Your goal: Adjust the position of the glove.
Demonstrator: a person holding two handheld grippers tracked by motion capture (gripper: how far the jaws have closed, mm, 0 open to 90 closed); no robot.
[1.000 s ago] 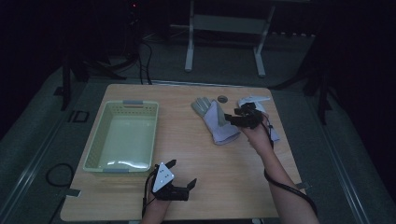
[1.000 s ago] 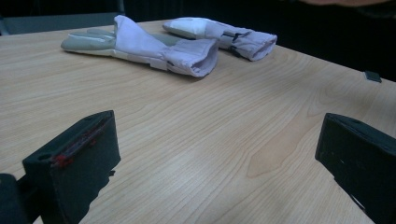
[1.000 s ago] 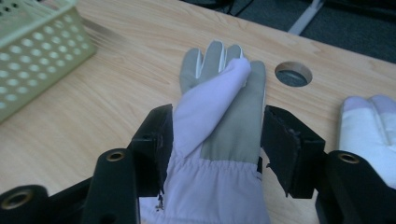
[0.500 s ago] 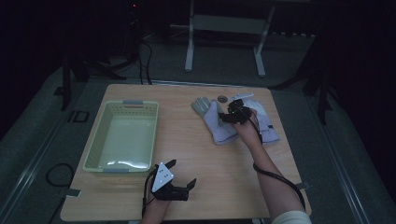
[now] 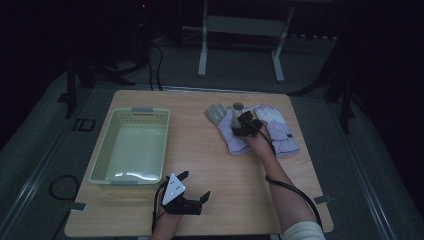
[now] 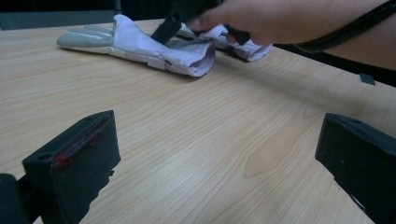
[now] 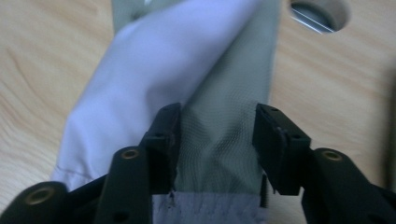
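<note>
- The worktop (image 5: 210, 200) is a rectangular slab of pale wood-grain laminate, with fine brown streaks running along it in the left gripper view.
- A pale green plastic basket (image 5: 107, 150) with a perforated wall and grey handles sits on the worktop's left half, its smooth floor catching the light.
- Two fabric gloves lie at the far right of the worktop. The nearer-to-centre glove (image 5: 226, 127) has a grey mesh-like palm side and a soft white-lilac cuff, which is open and crumpled toward the near edge (image 6: 187, 56).
- The second white-lilac glove (image 5: 280, 132) lies just beside it on the right, flat, with its fingers pointing away.
- A small round grey disc (image 5: 238, 106) rests on the worktop just beyond the gloves; the right gripper view shows it as a shallow dish shape (image 7: 322, 11).
- The right tongs (image 5: 243, 126) are pressed down on the first glove; their black blocky jaws stand parted on either side of a band of grey woven mesh (image 7: 224, 135), touching the cloth but not pinched together.
- The left tongs (image 5: 192, 192) rest low near the front edge, well apart from the gloves, jaws spread wide over bare wood, gripping nothing.
</note>
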